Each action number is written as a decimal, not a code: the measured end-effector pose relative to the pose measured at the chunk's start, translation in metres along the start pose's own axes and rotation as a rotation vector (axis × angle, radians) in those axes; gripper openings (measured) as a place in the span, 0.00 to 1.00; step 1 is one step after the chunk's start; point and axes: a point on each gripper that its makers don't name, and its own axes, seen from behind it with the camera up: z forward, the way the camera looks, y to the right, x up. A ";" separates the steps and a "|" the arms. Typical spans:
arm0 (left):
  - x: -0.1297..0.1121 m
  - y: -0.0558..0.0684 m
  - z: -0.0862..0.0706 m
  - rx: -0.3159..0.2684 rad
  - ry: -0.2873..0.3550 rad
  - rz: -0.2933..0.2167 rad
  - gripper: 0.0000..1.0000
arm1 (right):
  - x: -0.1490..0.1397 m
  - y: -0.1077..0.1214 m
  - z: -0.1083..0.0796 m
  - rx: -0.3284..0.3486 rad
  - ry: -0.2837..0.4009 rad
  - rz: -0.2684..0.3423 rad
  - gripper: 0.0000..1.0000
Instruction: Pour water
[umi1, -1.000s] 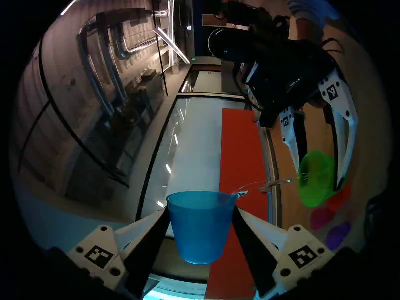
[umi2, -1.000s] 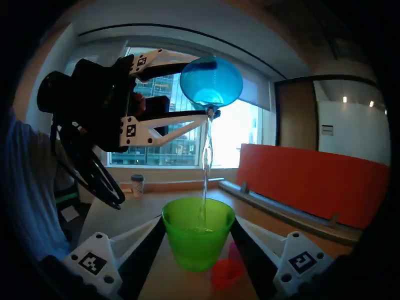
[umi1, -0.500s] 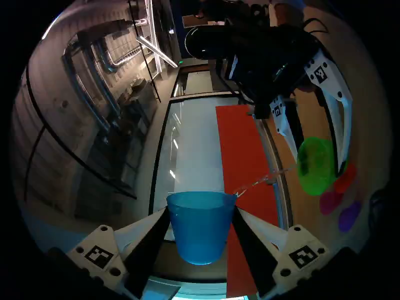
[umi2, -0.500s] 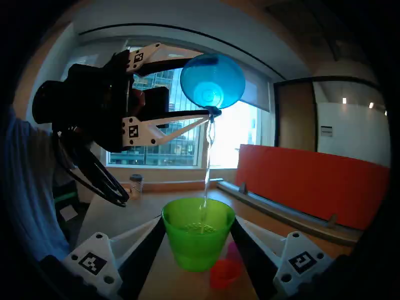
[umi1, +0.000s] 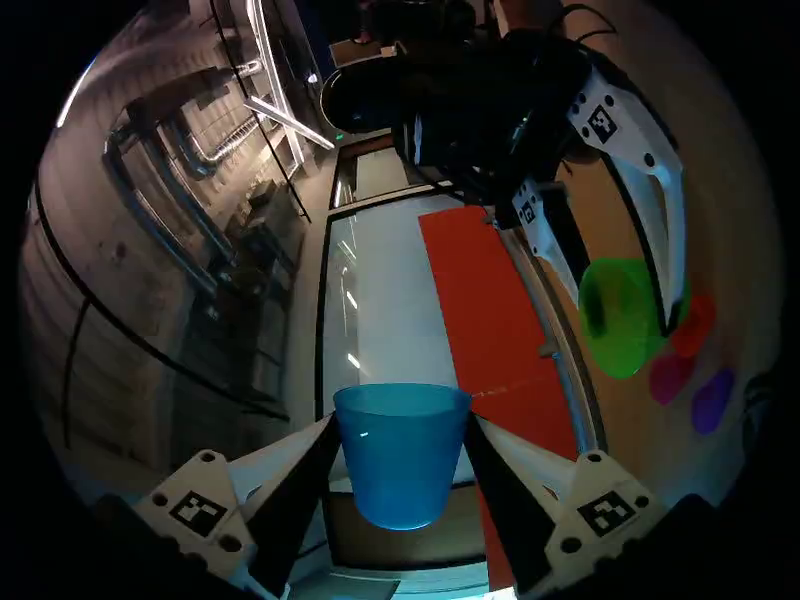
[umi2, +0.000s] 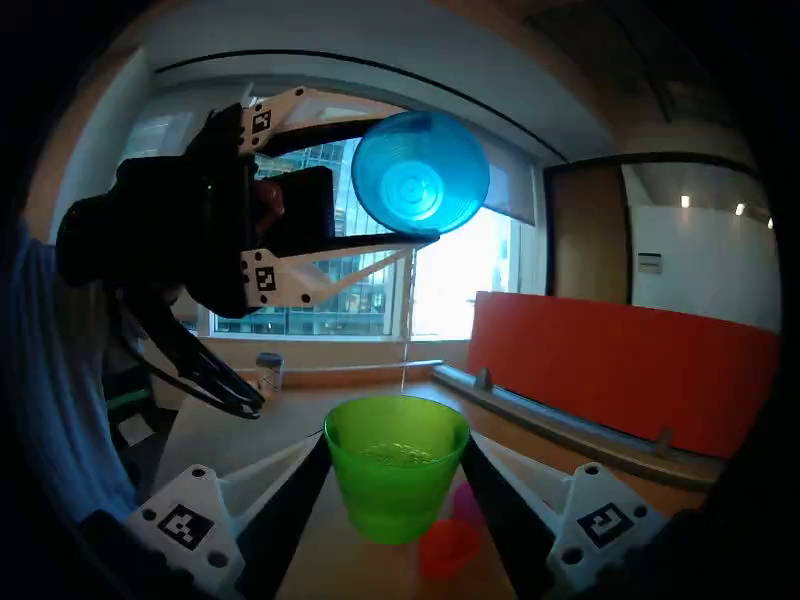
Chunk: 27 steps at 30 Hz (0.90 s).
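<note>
Here the left gripper has its jaws clamped on the blue cup, which is laid over on its side high above the right jaws so that its lip points down at the green cup. The right gripper grips that cup upright between its jaws, directly beneath, to catch the stream. Only a faint thread, barely visible, hangs between them, so the pour looks nearly done. Water ripples low inside the green cup. Both are smooth, translucent plastic tumblers, round-rimmed and tapering to the base. Just beyond the right jaws, small red and pink cups sit on the wooden tabletop.
</note>
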 end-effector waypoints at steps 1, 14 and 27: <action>0.001 0.000 0.000 0.001 0.003 0.001 0.85 | 0.000 0.000 0.000 0.000 0.000 0.001 0.90; 0.002 0.001 0.000 0.006 0.013 -0.037 0.85 | 0.002 0.002 0.001 -0.005 0.002 0.000 0.91; -0.012 0.008 0.004 0.003 -0.003 -0.275 0.85 | 0.006 0.006 -0.003 -0.018 0.011 0.000 0.91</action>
